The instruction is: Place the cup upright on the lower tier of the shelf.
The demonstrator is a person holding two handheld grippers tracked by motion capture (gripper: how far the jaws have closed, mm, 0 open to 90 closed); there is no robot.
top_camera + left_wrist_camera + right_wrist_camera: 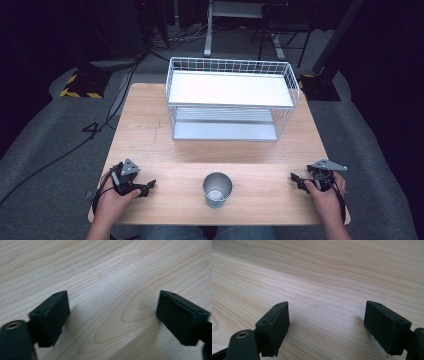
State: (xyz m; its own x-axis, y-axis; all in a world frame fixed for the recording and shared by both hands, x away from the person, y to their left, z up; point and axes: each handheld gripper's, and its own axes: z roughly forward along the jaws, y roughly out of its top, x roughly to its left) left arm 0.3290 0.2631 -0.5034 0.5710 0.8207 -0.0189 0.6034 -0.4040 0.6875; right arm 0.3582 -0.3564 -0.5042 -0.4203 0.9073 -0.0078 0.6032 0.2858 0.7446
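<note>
Resting low over bare wood, both sets of black jaws stood spread wide and gripped nothing, the gripper views looking between them at plain grain. The left gripper (149, 186) lay at the near left of the wooden table (150, 145), its tips turned inward toward the middle; the right gripper (296, 179) mirrored it at the near right, a hand behind each. Between them, near the front edge and well apart from either pair of jaws, a metal cup (217, 189) stood upright with its mouth open to the ceiling. Beyond it, toward the far side, a white wire rack (231, 98) with two shelves waited, both shelves bare.

The work in hand appeared to be the first reach for the cup. It would go best if one gripper slid in level, kept its jaws parted until the rim or wall sat squarely between them, and closed gently, since a thin, light, round wall could tip or skid away from a glancing touch. Either gripper looked about equally placed for that approach.
</note>
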